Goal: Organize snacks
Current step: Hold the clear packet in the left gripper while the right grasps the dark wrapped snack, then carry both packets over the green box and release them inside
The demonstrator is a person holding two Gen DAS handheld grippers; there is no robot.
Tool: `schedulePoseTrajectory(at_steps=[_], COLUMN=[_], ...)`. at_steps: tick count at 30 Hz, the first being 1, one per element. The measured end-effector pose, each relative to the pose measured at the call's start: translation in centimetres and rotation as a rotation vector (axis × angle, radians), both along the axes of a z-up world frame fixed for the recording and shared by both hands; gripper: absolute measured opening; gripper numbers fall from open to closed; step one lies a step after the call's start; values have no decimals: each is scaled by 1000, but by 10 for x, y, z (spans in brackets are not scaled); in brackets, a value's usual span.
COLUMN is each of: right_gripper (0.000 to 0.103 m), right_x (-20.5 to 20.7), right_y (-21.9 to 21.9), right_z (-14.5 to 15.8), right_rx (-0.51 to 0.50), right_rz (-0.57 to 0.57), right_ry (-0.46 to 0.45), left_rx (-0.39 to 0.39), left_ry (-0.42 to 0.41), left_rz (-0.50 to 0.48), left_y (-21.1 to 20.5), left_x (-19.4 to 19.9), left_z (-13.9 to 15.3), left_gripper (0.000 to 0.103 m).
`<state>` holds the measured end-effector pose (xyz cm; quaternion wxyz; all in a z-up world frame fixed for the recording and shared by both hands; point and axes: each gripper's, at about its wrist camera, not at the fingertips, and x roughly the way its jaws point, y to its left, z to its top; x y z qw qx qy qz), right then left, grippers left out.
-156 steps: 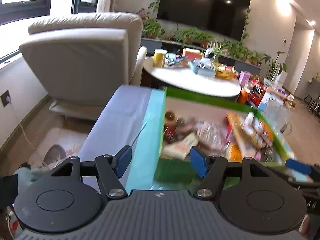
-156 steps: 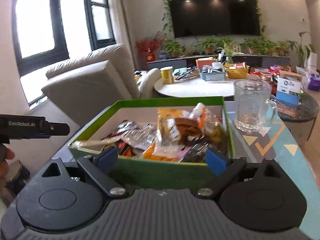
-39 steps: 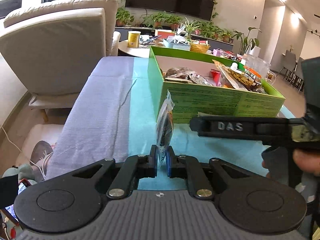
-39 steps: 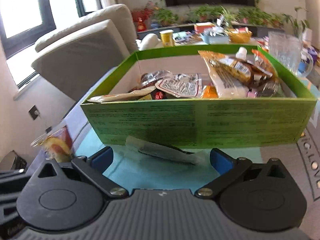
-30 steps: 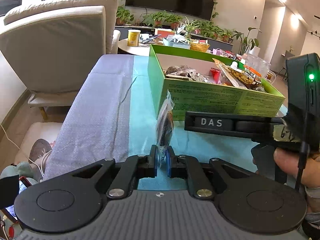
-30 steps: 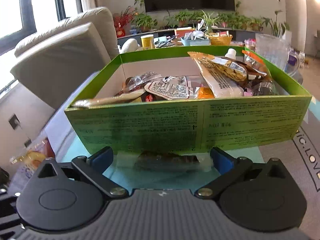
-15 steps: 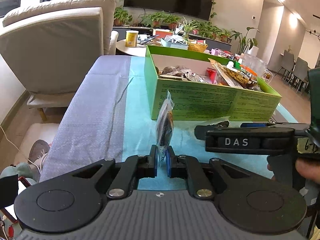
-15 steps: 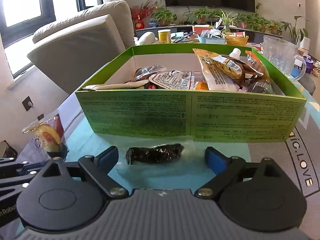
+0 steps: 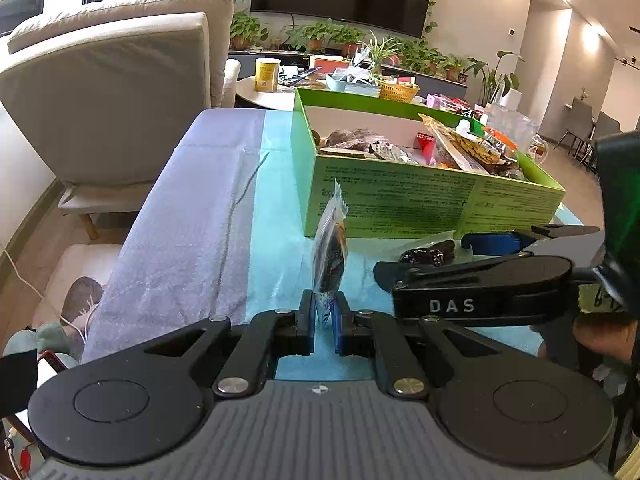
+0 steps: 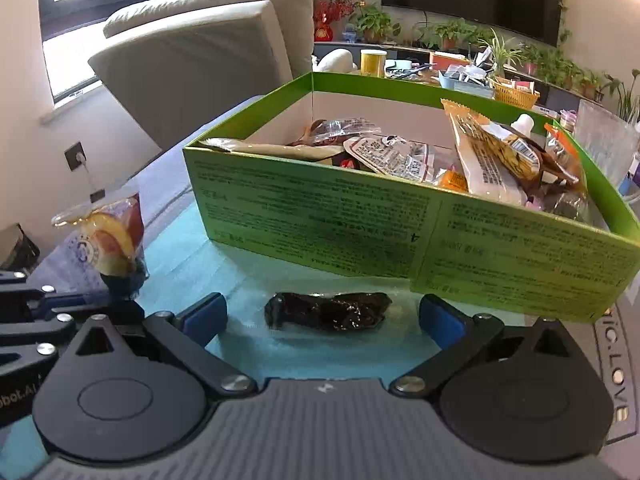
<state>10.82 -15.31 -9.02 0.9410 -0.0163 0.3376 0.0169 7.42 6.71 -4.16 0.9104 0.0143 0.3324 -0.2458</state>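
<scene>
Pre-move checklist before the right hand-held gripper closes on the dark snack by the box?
1. Left hand-held gripper clamped on the fruit snack pouch: ok.
2. Right hand-held gripper open: ok.
3. Dark snack packet between its fingers: ok.
4. Packet lies on the teal mat, clear of the green box: ok.
5. Fingers low enough to grip: cannot tell.
6. Room in the box for more: ok.

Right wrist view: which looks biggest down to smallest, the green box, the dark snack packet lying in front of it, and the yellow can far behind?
1. Green box, by far the largest.
2. Dark snack packet.
3. Yellow can, though it stands far from the camera, so its true size against the packet is unsure.
</scene>
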Motion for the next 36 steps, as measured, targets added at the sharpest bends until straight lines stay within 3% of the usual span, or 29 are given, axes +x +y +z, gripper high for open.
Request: schedulePoseTrajectory(at_steps=[11,19,27,36], right_gripper=[53,53,53,53], right_x=[-20,-34,-28,-11], right_y=[-22,-36,-61,-77], right_z=[23,66,90,95], right_rx=[88,110,141,173], right_rz=[-13,-12,-45,-83], right_ry=[-35,-204,-313,-348], left_rx=[-21,-60,-89,-72], left_ry=[-42,-122,-206,-169], left_rz=[-12,-35,-44,-61], left_y=[-4,-20,-40,-74], left_x=[-5,-1,15,40], left_z=[13,41,71,67], left_gripper=[8,8,8,8])
